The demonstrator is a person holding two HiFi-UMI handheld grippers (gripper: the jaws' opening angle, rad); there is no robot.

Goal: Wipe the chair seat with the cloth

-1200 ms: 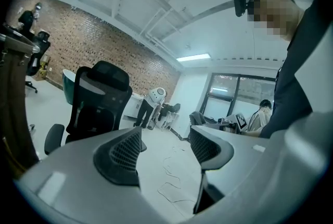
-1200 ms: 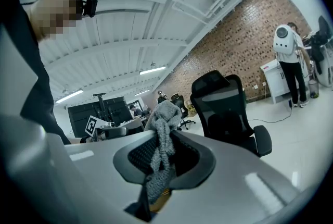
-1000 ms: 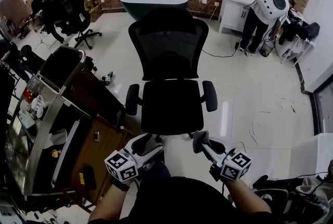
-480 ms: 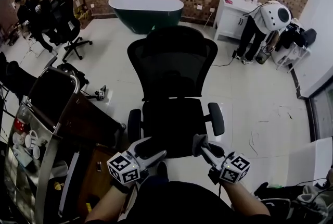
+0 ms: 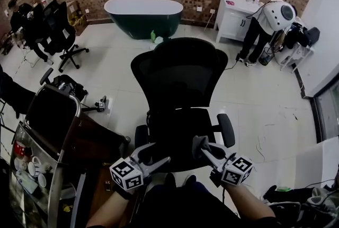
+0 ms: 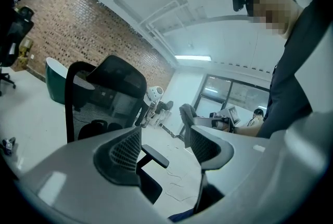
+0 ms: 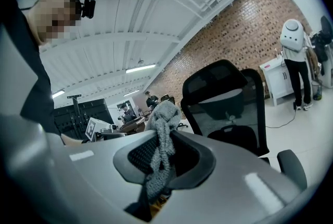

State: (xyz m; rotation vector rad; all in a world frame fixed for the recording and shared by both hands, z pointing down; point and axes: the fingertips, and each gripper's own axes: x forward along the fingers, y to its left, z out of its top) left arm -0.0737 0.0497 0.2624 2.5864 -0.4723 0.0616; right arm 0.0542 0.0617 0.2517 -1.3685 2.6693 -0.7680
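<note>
**Cloth (image 7: 162, 132) clamped in right gripper (image 7: 161, 163); chair seat (image 5: 177, 129) just ahead**

The right jaws are closed on the grey cloth. It bunches above the jaw tips and trails down between them, its lower end lost in shadow. The left gripper (image 6: 161, 146) has its jaws well apart with nothing between them; beyond the gap show an armrest (image 6: 155, 155) and pale floor (image 6: 177, 186). The black seat lies just ahead of both pairs of jaws. Its front edge is hidden behind the grippers, and its surface is hard to make out against the dark backrest (image 5: 180, 76).
</note>
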